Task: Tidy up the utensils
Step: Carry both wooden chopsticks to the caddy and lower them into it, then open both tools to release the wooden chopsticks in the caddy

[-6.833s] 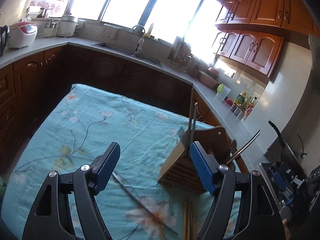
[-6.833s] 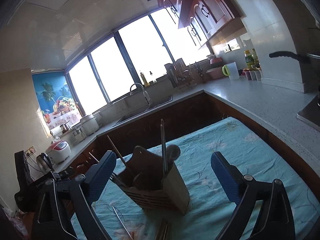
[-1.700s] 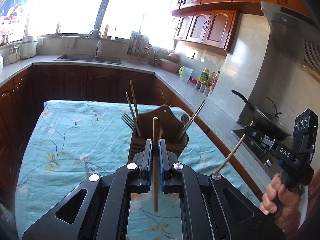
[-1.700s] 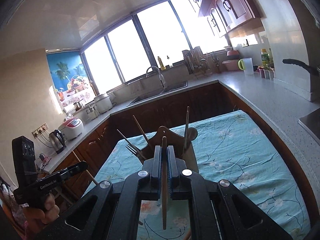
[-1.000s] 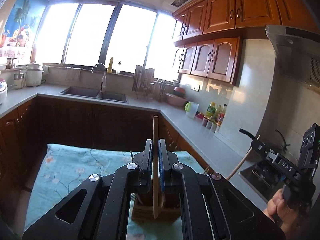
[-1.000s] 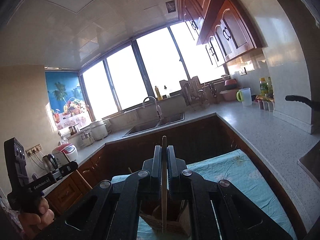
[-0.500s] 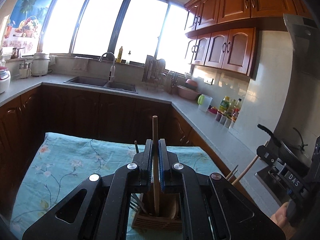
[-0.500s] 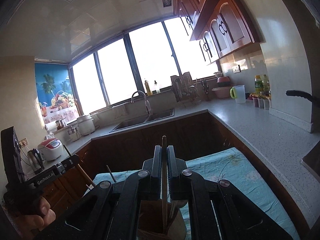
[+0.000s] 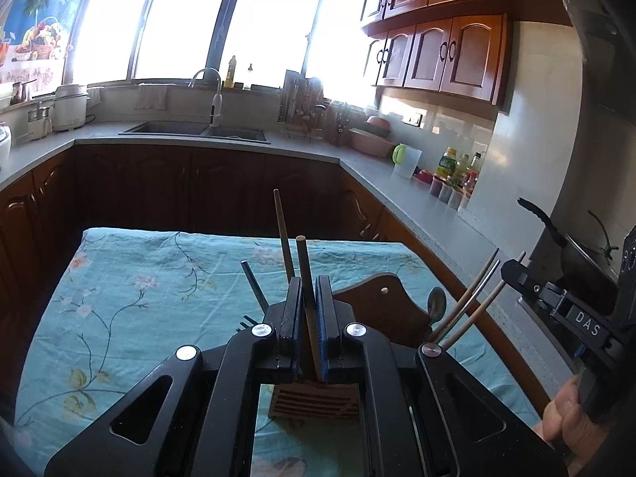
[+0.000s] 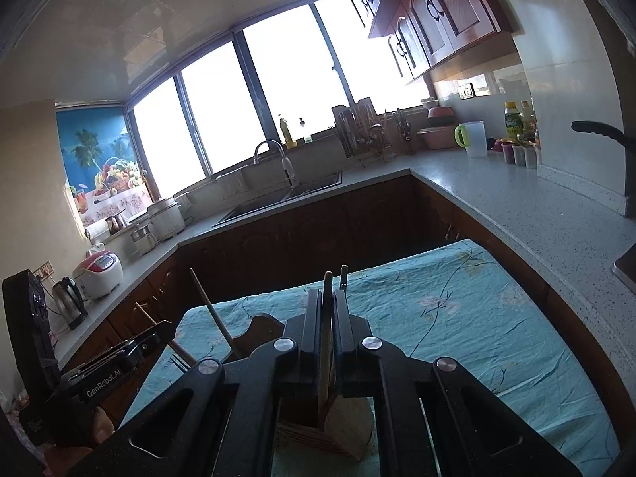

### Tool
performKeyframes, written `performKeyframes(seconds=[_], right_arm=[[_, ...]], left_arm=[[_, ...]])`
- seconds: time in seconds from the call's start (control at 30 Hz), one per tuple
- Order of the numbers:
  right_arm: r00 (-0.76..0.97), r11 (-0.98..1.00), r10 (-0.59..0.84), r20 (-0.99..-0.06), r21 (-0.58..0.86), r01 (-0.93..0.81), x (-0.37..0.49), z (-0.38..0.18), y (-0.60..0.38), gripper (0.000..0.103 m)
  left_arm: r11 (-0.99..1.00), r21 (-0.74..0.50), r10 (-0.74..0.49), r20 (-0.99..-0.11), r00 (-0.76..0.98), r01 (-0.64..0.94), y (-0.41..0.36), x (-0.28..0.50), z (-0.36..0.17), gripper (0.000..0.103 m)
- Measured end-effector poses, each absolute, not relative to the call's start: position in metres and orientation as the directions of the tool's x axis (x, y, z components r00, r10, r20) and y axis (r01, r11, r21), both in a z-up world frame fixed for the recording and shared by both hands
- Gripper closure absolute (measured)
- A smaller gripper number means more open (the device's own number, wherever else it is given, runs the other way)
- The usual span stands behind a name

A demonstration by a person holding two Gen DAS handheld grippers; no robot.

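Observation:
My left gripper (image 9: 307,292) is shut on a wooden chopstick (image 9: 304,270) held nearly upright. Its lower end hangs just over the slatted wooden utensil holder (image 9: 383,310) on the table. A chopstick (image 9: 283,234), a fork (image 9: 254,290), a spoon (image 9: 437,301) and metal chopsticks (image 9: 473,298) stand in the holder. My right gripper (image 10: 326,296) is shut on a second wooden chopstick (image 10: 326,284) above the same holder (image 10: 346,425). Each view shows the other gripper at its edge, the right gripper (image 9: 516,268) and the left gripper (image 10: 167,328).
A teal floral cloth (image 9: 131,290) covers the table. Brown cabinets and a grey counter (image 10: 497,198) wrap around it, with a sink (image 9: 198,129), a dish rack, bottles and a pan handle (image 9: 540,218) close on the right. A person's hand (image 9: 564,421) grips the right handle.
Both grippers have sunk toward the holder with their chopsticks and tipped downward. The table and holder now fill more of each view.

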State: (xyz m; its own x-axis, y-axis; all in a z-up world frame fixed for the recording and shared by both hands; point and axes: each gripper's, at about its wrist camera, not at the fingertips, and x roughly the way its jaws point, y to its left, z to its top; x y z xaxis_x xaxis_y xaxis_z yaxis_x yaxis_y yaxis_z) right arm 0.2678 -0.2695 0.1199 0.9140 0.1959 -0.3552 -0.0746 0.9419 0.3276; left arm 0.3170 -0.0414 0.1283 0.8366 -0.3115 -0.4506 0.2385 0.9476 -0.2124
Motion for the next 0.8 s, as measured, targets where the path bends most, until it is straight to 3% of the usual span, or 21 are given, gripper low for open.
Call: performKeyframes(seconds=[0.33, 0.43, 0.5, 0.57, 0.63, 0.73, 0.8], right_arm=[[0.911, 0.942, 0.197, -0.363, 0.329, -0.072, 0.270, 0.121, -0.272, 0.093], [0.909, 0.939, 0.200, -0.365, 0.337, -0.072, 0.269, 0.121, -0.273, 0.091], [0.911, 0.934, 0.206, -0.357, 0.350, -0.074, 0.264, 0.125, -0.276, 0.079], [0.920, 0.921, 0.220, -0.326, 0.381, -0.085, 0.256, 0.130, -0.281, 0.048], [0.935, 0.913, 0.210, -0.287, 0.399, -0.083, 0.244, 0.137, -0.287, 0.043], [0.948, 0.907, 0.195, -0.250, 0.413, -0.077, 0.225, 0.145, -0.296, 0.033], [0.954, 0.902, 0.182, -0.239, 0.426, -0.066, 0.211, 0.143, -0.303, 0.026]], left_arm=[[0.945, -0.221, -0.319, -0.470, 0.823, 0.239, -0.039, 0.322, 0.132, 0.097], [0.940, -0.229, -0.334, -0.452, 0.827, 0.254, -0.038, 0.315, 0.137, 0.088], [0.938, -0.235, -0.336, -0.426, 0.840, 0.256, -0.034, 0.307, 0.144, 0.066], [0.935, -0.243, -0.337, -0.393, 0.855, 0.257, -0.029, 0.296, 0.153, 0.053], [0.938, -0.242, -0.325, -0.369, 0.871, 0.248, -0.021, 0.283, 0.161, 0.050], [0.947, -0.247, -0.285, -0.349, 0.893, 0.206, -0.002, 0.264, 0.165, 0.032], [0.949, -0.258, -0.267, -0.351, 0.898, 0.181, 0.013, 0.252, 0.161, 0.030]])
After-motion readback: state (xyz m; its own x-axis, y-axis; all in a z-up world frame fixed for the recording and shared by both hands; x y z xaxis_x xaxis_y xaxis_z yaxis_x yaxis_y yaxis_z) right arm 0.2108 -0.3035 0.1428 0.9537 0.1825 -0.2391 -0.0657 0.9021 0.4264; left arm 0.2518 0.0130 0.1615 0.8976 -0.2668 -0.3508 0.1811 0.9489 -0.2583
